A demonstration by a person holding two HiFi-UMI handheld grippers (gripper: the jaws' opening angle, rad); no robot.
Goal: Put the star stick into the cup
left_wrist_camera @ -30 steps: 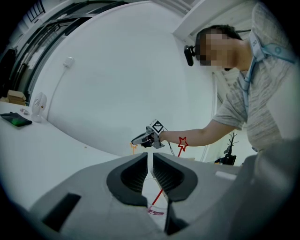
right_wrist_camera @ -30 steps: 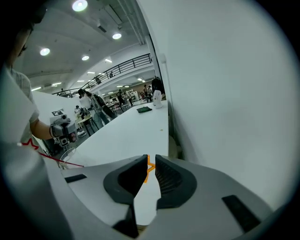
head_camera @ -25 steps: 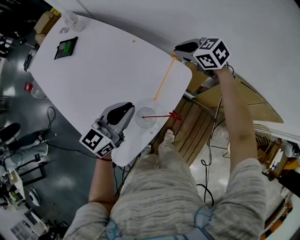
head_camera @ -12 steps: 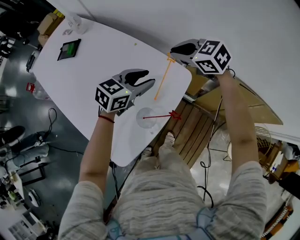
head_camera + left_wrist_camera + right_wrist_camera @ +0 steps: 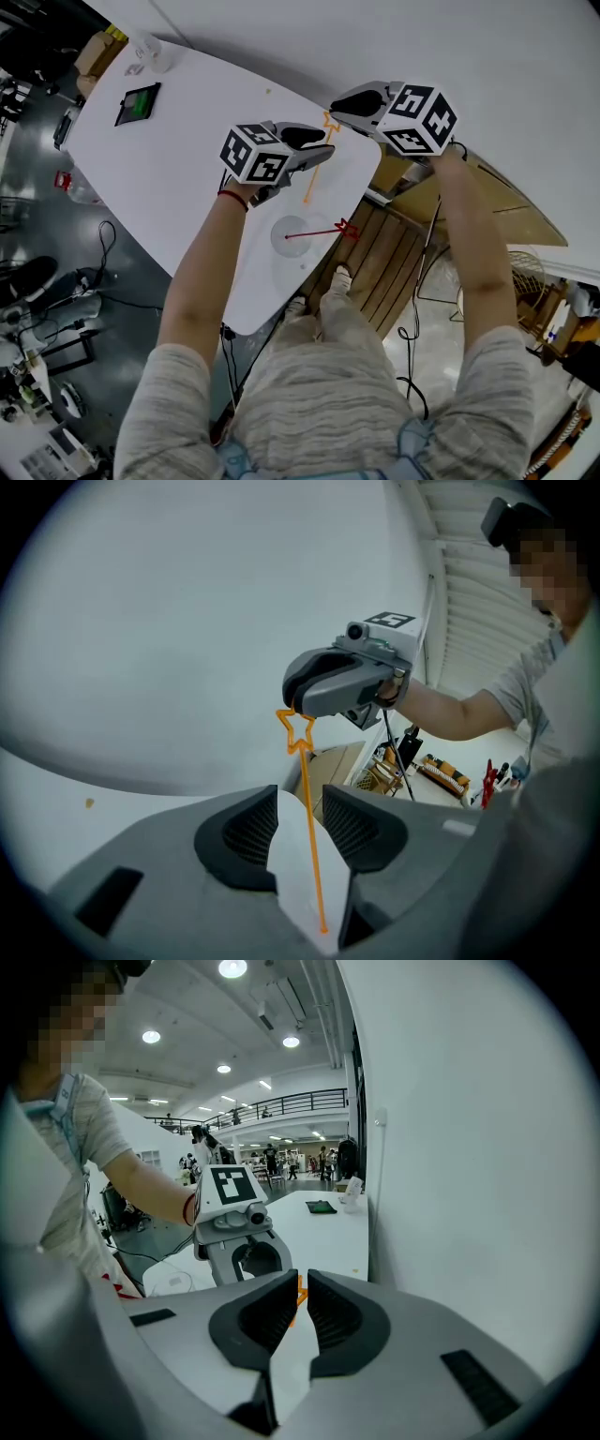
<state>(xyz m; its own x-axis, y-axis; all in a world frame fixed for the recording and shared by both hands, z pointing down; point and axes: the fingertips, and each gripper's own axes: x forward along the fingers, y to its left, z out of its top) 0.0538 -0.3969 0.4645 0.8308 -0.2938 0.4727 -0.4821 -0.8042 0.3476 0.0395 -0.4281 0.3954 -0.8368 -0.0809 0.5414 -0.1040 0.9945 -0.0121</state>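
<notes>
Nearest us, one clear cup point(image 5: 292, 234) stands on the white worktop point(image 5: 187, 159) with a red star stick point(image 5: 319, 232) lying across it. Beyond, our left tongs point(image 5: 323, 150), just opened wide, straddle a second, thin orange star stick point(image 5: 308, 187). Our right tongs point(image 5: 336, 105), just narrowing, pinch its star.

head: steeply down over table point(image 5: 187, 141) | gripper views: face each other, share star stick point(image 5: 311, 840)

Left fingers point(image 5: 239, 836) widening, right fingers point(image 5: 258, 1321) tightening
</notes>
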